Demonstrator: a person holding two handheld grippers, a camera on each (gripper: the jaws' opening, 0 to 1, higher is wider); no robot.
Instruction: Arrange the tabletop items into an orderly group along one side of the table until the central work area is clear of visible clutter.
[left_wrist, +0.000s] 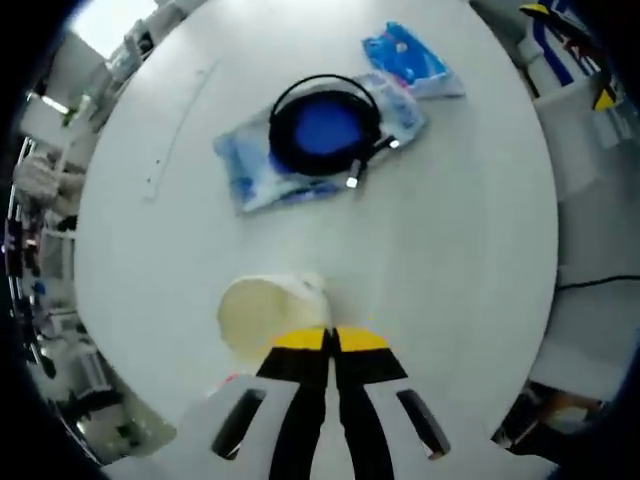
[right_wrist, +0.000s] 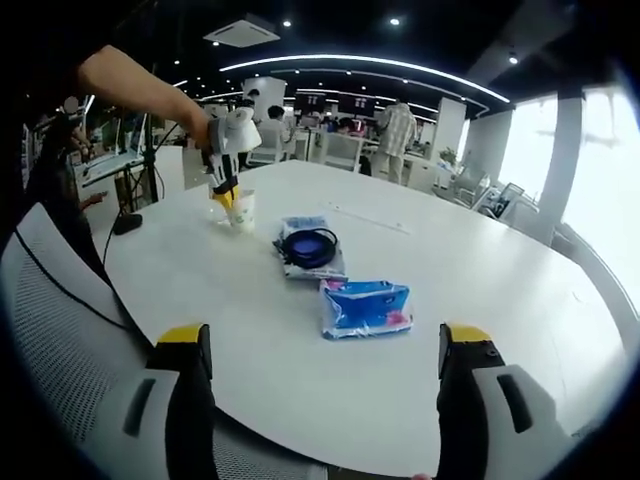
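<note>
Left gripper view: the left gripper (left_wrist: 328, 340) looks down on a white round table (left_wrist: 470, 260). Its yellow-tipped jaws are pressed together at the rim of a pale cup (left_wrist: 268, 312); they appear to pinch the cup's wall, though the contact itself is hard to confirm. The cup stands near the table edge closest to the camera. Further in, a black coiled cable (left_wrist: 325, 128) lies on top of a blue-and-white packet (left_wrist: 250, 170). A second blue pack (left_wrist: 410, 58) lies just beyond it, apart from the packet, nearer the far edge. Bare tabletop surrounds the cup and runs broadly out to the right-hand rim.

Right gripper view: the right gripper (right_wrist: 325, 350) hovers at the near table edge (right_wrist: 300, 440), jaws spread wide apart, holding nothing. A mesh chair back (right_wrist: 60, 320) sits just off that edge. The blue pack (right_wrist: 366, 306) lies nearest, then the cable (right_wrist: 310, 246) on its packet, then the cup (right_wrist: 241, 211) toward the far left edge with the left gripper (right_wrist: 228, 195) at it, held by a person's hand (right_wrist: 200, 128). The right half of the table is open.
</note>
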